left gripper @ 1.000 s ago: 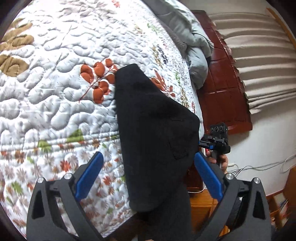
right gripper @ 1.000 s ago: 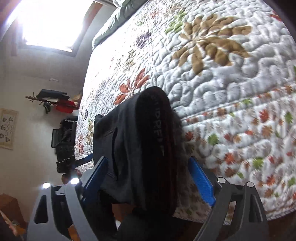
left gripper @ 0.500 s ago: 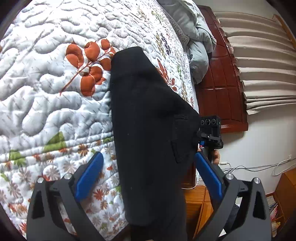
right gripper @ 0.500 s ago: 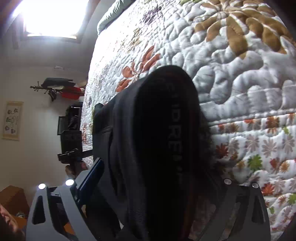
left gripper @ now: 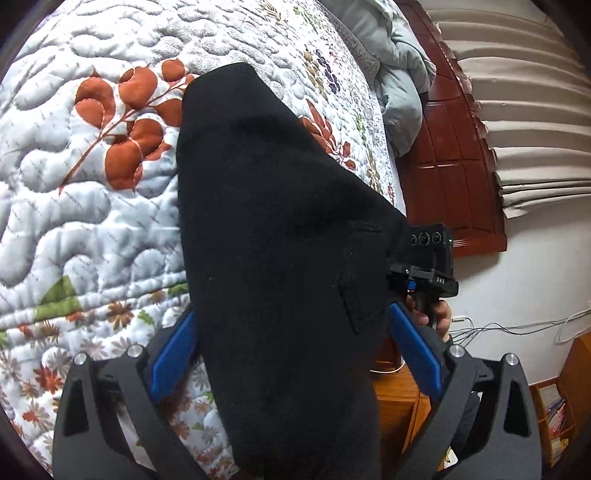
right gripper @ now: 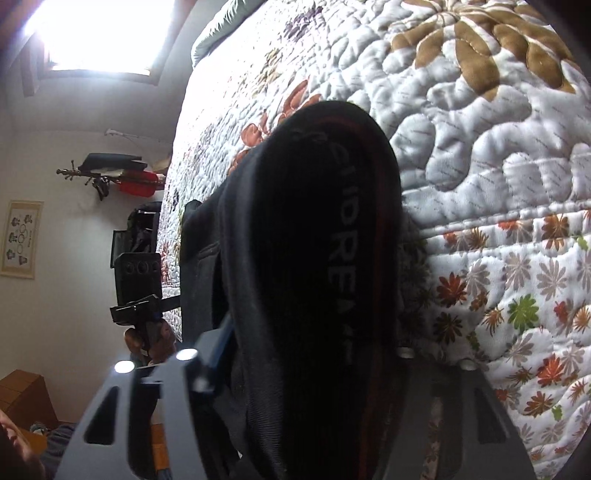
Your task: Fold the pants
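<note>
Black pants (left gripper: pixel 280 258) hang over the edge of the flowered quilt (left gripper: pixel 92 206). My left gripper (left gripper: pixel 291 314) straddles them with a blue pad (left gripper: pixel 173 358) at each side. Its jaws are closing, and the pads only just meet the cloth. In the right wrist view the lettered waistband (right gripper: pixel 332 240) bulges up between the jaws of my right gripper (right gripper: pixel 314 336). Those jaws are closing too and squeeze the bunched cloth. One blue pad (right gripper: pixel 219 350) shows and the other is hidden by the cloth. Each view shows the other gripper beside the pants: the right gripper (left gripper: pixel 428 258) and the left gripper (right gripper: pixel 138 280).
A grey duvet (left gripper: pixel 402 85) lies bunched against the red-brown headboard (left gripper: pixel 454 173). A wooden nightstand (left gripper: pixel 399 406) stands below the bed edge, with cables on the wall beside it. A bright window (right gripper: pixel 96 33) and a framed picture (right gripper: pixel 22 240) are on the far walls.
Both grippers moved in over the pants, which now fill more of each view. The right jaws narrowed sharply onto the waistband. The left pads drew in to the cloth's edges.
</note>
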### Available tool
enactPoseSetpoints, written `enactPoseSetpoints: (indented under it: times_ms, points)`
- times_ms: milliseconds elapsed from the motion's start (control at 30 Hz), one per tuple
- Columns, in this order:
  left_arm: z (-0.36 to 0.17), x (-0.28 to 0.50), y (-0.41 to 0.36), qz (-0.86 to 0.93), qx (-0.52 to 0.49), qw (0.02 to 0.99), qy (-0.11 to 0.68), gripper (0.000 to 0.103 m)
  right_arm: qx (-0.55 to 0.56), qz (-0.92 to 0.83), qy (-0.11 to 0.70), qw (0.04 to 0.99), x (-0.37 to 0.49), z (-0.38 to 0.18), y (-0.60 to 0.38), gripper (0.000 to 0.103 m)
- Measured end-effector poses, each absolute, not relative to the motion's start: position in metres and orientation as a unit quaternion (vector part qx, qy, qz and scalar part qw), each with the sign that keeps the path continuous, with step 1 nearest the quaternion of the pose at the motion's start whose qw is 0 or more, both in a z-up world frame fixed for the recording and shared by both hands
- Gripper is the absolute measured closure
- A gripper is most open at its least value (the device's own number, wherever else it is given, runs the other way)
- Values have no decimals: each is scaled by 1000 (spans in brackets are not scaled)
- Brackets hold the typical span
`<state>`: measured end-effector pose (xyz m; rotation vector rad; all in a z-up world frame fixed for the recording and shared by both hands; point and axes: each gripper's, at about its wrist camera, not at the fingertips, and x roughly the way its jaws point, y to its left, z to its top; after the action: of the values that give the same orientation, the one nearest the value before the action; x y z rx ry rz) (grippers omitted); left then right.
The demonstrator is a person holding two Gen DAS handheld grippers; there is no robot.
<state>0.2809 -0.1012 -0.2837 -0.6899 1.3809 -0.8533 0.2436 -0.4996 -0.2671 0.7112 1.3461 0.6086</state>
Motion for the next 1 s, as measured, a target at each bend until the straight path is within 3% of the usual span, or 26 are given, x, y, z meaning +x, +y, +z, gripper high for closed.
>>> enactPoseSetpoints:
  times_ms: [133, 233, 533, 1000]
  points:
    - [-285, 283, -103, -341, -269, 652, 622, 49, 302, 265, 596, 695, 240, -258, -491, 64]
    - [-285, 285, -99, -331, -268, 654, 625, 56, 290, 258, 595, 703, 238, -249, -485, 66]
    - [-268, 286, -101, -322, -248, 678, 613, 71, 255, 249, 590, 725, 238, -222, -472, 72]
    - [-211, 300, -24, -300, -242, 726, 569, 72, 220, 294, 562, 741, 282, -166, -386, 72]
